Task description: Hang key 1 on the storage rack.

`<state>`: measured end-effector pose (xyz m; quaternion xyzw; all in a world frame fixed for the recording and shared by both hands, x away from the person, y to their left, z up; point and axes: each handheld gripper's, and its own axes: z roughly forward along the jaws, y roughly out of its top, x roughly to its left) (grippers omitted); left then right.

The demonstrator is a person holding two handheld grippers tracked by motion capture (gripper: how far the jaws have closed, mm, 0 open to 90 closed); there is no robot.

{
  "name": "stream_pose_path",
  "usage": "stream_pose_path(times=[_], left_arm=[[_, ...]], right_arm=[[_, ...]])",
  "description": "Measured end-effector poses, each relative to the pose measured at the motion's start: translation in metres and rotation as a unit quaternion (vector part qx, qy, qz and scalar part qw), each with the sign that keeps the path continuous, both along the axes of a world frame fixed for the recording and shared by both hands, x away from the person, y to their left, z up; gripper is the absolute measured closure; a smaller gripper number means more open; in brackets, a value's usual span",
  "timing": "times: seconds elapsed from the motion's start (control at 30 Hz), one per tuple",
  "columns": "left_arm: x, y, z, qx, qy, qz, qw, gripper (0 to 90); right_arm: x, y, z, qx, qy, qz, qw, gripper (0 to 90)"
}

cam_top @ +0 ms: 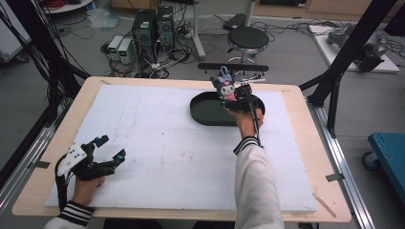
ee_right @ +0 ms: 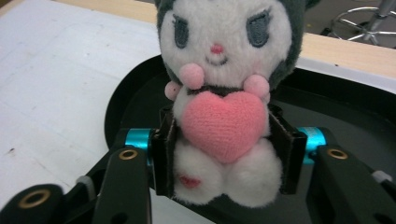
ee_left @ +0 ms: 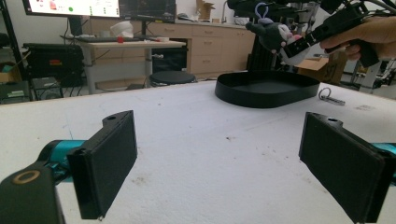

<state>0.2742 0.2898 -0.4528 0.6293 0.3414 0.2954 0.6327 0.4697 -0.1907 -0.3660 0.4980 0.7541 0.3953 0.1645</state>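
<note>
A small plush doll (ee_right: 224, 79) with a white face, dark grey hood and pink heart is held upright between the black jaws of my right gripper (ee_right: 226, 156), which is shut on its body. In the high view the doll (cam_top: 223, 88) hangs just above the black oval tray (cam_top: 205, 112) at the back of the white mat. From the left gripper view the doll (ee_left: 275, 37) is in the air over the tray (ee_left: 266, 91). My left gripper (cam_top: 110, 147) rests near the table's front left corner, jaws wide apart and empty (ee_left: 219, 158).
A white foam mat (cam_top: 157, 143) covers most of the wooden table (cam_top: 305, 119). A small metal ring (ee_left: 329, 96) lies on the mat beside the tray. A black stool (cam_top: 247, 39) and computer boxes (cam_top: 152, 26) stand on the floor beyond the table.
</note>
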Motion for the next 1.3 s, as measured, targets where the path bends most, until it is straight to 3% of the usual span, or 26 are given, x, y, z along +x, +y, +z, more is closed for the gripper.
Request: stream_pose_path(times=[0.07, 0.13, 0.27, 0.37, 0.4, 0.6, 0.73, 0.93, 1.13, 1.3], left_arm=[[0.0, 0.0, 0.0, 0.0, 0.0, 0.0, 1.0, 11.8], [0.0, 0.0, 0.0, 0.0, 0.0, 0.0, 1.0, 11.8], [0.0, 0.0, 0.0, 0.0, 0.0, 0.0, 1.0, 11.8], [0.0, 0.0, 0.0, 0.0, -0.001, 0.0, 1.0, 11.8], [0.0, 0.0, 0.0, 0.0, -0.001, 0.0, 1.0, 11.8], [0.0, 0.0, 0.0, -0.001, 0.001, 0.001, 1.0, 11.8], [0.0, -0.001, 0.0, 0.002, -0.004, 0.0, 1.0, 11.8], [0.0, 0.0, 0.0, 0.0, 0.0, 0.0, 1.0, 11.8], [-0.001, -0.001, 0.0, 0.005, -0.004, 0.0, 1.0, 11.8], [-0.001, -0.001, 0.0, 0.004, -0.004, 0.0, 1.0, 11.8]], right_arm=[[0.0, 0.0, 0.0, 0.0, -0.002, 0.004, 1.0, 45.3], [0.001, 0.001, -0.001, 0.005, -0.005, 0.007, 0.9999, 30.8], [0.001, 0.002, -0.002, 0.0, 0.002, 0.025, 0.9997, 13.8], [0.001, 0.003, -0.003, 0.004, 0.005, 0.034, 0.9994, 7.6], [0.001, 0.003, -0.002, 0.004, 0.002, 0.033, 0.9995, 1.2], [-0.006, -0.002, 0.004, -0.004, -0.003, 0.044, 0.999, 0.7], [-0.015, -0.007, 0.013, 0.005, -0.019, 0.059, 0.9981, 0.7], [-0.04, -0.022, 0.024, 0.011, -0.04, 0.065, 0.997, 0.7], [-0.07, -0.04, 0.034, 0.028, -0.084, 0.075, 0.9933, 0.7], [-0.083, -0.056, 0.033, 0.031, -0.093, 0.082, 0.9918, 0.7]])
